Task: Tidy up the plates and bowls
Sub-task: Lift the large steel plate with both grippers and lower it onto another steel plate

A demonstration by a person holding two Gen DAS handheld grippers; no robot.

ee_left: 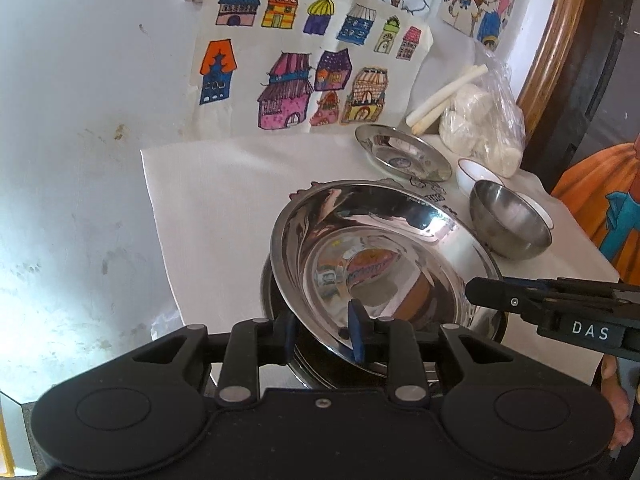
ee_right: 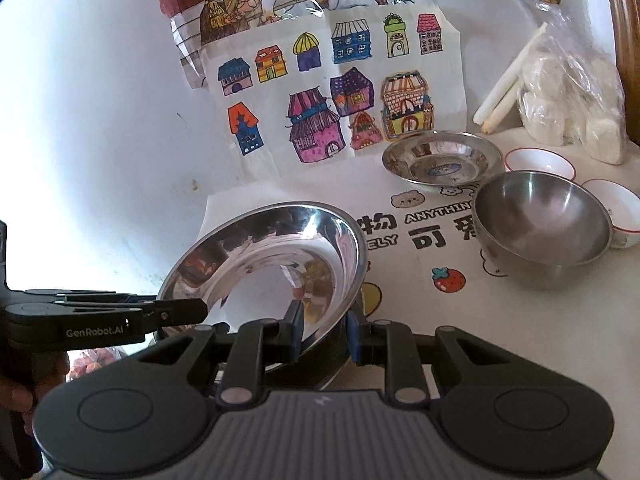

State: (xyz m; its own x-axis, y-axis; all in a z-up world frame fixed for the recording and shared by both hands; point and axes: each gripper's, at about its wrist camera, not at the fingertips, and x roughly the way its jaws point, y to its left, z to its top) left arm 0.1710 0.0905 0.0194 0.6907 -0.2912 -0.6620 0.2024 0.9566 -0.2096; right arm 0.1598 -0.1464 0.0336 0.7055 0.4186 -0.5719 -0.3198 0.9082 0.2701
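Note:
A large shiny steel plate [ee_left: 360,248] is held tilted over a darker steel basin [ee_left: 486,320] beneath it. My left gripper [ee_left: 322,330] is shut on the plate's near rim, blue pads on either side. My right gripper [ee_right: 324,330] also straddles the plate's rim [ee_right: 272,264] with its blue pads close on it. Each gripper shows in the other's view, the right one [ee_left: 480,292] and the left one [ee_right: 192,312]. A smaller steel plate [ee_right: 442,158], a steel bowl [ee_right: 544,224] and two white red-rimmed bowls [ee_right: 540,162] stand at the back right.
A white printed cloth [ee_right: 420,280] covers the table. Coloured house drawings [ee_right: 320,100] hang on the white wall behind. A plastic bag of white buns [ee_right: 572,100] and white sticks [ee_right: 500,88] lie at the far right by a wooden frame [ee_left: 552,32].

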